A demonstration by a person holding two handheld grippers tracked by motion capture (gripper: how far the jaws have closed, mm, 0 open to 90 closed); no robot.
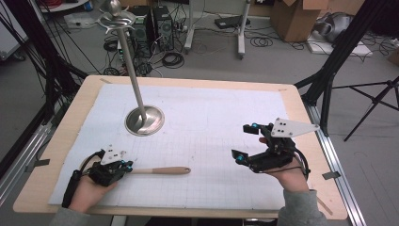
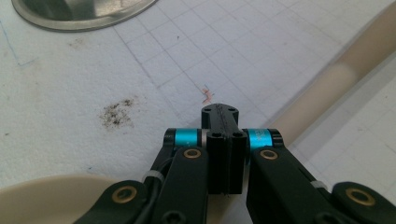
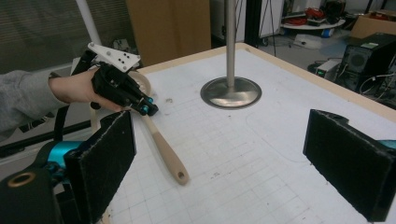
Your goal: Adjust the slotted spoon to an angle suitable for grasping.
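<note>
Here, a beige wooden spoon (image 1: 157,171) lies flat on the table's (image 1: 282,94) white gridded mat, lower centre of the high view. The left gripper (image 1: 128,166), jaws fully closed, touches its near end. The right gripper (image 1: 245,142), jaws wide open and empty, hovers at right, well apart.

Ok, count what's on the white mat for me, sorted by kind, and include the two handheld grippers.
Wooden spatula: 1
Steel stand with round base: 1
Handheld grippers: 2, the left gripper and the right gripper
Total: 4
</note>
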